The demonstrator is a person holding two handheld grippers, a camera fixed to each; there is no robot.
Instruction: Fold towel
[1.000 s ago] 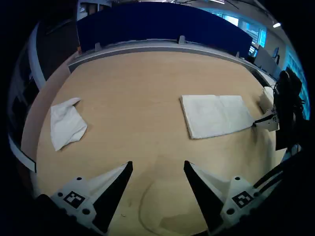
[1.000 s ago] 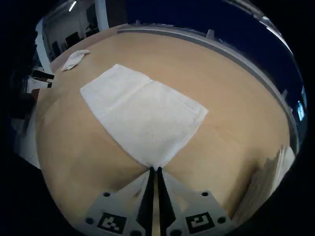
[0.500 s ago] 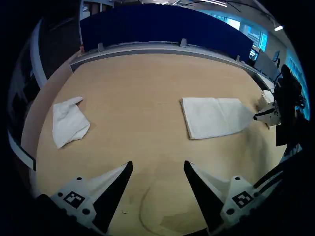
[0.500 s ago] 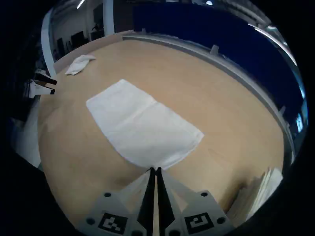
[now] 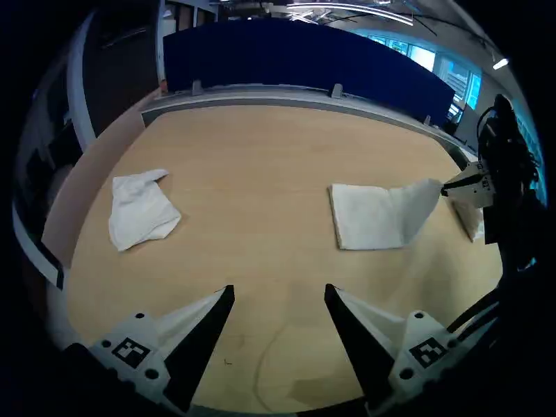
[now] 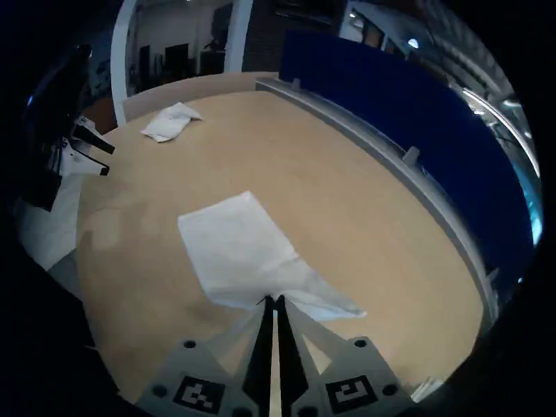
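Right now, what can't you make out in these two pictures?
1. Right gripper view: the towel corner pinched by the right gripper is hidden inside its shut grip.
2. Left gripper view: a white pile beyond the right gripper is partly covered by it, so I cannot tell what it is.
3. Left gripper view: the crumpled cloth is too small to trace its folds.

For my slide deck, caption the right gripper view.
Right gripper shut on the corner of a white towel, holding it raised above the wooden table.

The towel (image 6: 236, 254) clamped in the right gripper (image 6: 272, 302) was matt white cloth, lightly creased. The table (image 6: 333, 187) beneath the claw was pale, smooth wood-grain with faint sheen. The claw's fingers (image 6: 313, 347) were matt white plastic.
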